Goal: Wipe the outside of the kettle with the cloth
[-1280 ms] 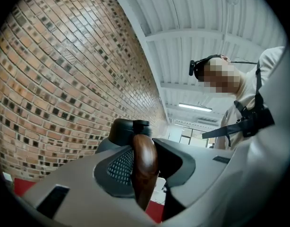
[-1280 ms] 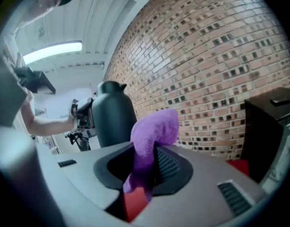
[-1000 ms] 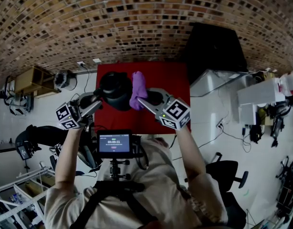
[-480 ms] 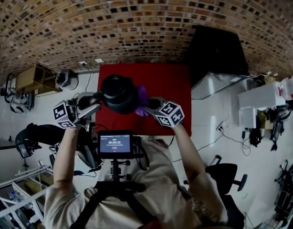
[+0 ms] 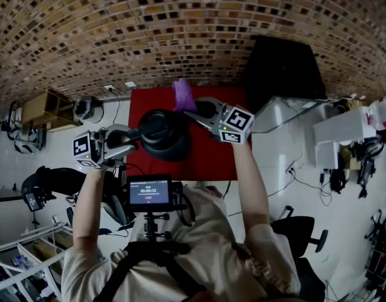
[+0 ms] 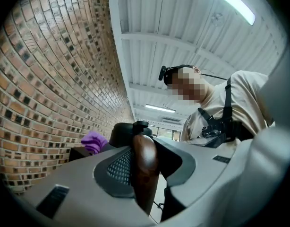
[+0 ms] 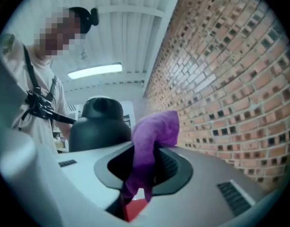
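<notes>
The black kettle [image 5: 163, 134] hangs above the red table [image 5: 212, 153], tilted. My left gripper [image 5: 135, 138] is shut on its brown wooden handle [image 6: 144, 167]; the dark body [image 6: 123, 132] rises just beyond the jaws. My right gripper [image 5: 192, 112] is shut on the purple cloth [image 5: 182, 94], which stands up past the kettle's far right side, close to it. In the right gripper view the cloth [image 7: 154, 141] droops between the jaws and the kettle [image 7: 100, 124] sits behind it to the left. The cloth [image 6: 94, 142] also shows in the left gripper view, left of the kettle. Contact between them cannot be told.
A black cabinet [image 5: 282, 65] stands right of the table against the brick wall [image 5: 180, 24]. White boxes [image 5: 344, 134] and cables lie on the floor at right, a wooden shelf [image 5: 45, 106] at left. A small monitor [image 5: 150, 190] sits on the person's chest rig.
The kettle has risen and come nearer the person, shifting slightly right. The right gripper dipped with the cloth along the kettle's right side, then swung up to its far side.
</notes>
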A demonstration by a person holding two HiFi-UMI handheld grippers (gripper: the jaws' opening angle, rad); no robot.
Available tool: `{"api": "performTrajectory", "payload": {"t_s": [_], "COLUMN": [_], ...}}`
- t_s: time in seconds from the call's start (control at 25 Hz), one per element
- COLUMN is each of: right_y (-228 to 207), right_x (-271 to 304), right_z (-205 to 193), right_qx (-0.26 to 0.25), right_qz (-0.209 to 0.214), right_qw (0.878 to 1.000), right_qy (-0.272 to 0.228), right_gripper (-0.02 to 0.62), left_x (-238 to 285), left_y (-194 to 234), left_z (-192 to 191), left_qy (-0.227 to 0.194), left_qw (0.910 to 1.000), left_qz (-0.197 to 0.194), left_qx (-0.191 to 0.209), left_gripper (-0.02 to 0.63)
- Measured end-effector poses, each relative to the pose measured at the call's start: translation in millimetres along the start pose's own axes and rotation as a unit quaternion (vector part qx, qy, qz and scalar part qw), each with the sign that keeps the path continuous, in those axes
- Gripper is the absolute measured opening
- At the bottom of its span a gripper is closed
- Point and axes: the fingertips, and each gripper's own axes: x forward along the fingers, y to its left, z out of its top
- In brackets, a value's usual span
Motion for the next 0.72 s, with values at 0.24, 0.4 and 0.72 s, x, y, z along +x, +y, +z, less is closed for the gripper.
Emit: {"api": "performTrajectory", "payload": {"t_s": [0.24,0.4,0.72], "right_y": [0,-5,4], "right_x": [24,29,22], "right_z": [-35,-107,-160], "right_qx": [0.0,0.089,0.299], "right_qz": [0.047,0.054,0.017], "right_qw": [0.996,0.99,0.952], "right_qy": [0.078,0.098,-0.058], "right_gripper": [0.106,0.106,0.106], "left_x": [-4,-12,-41], "left_y": [4,12,50], "left_z": [11,22,25], "left_qy": [-0.04,-0.07,-0.128], "left_qw": [0.999,0.9963,0.9823], "left_qz": [0.023,0.05,0.136], "left_qx": [-0.003,-0.003,-0.017], "left_gripper": [0.112,0.109,0.11]}}
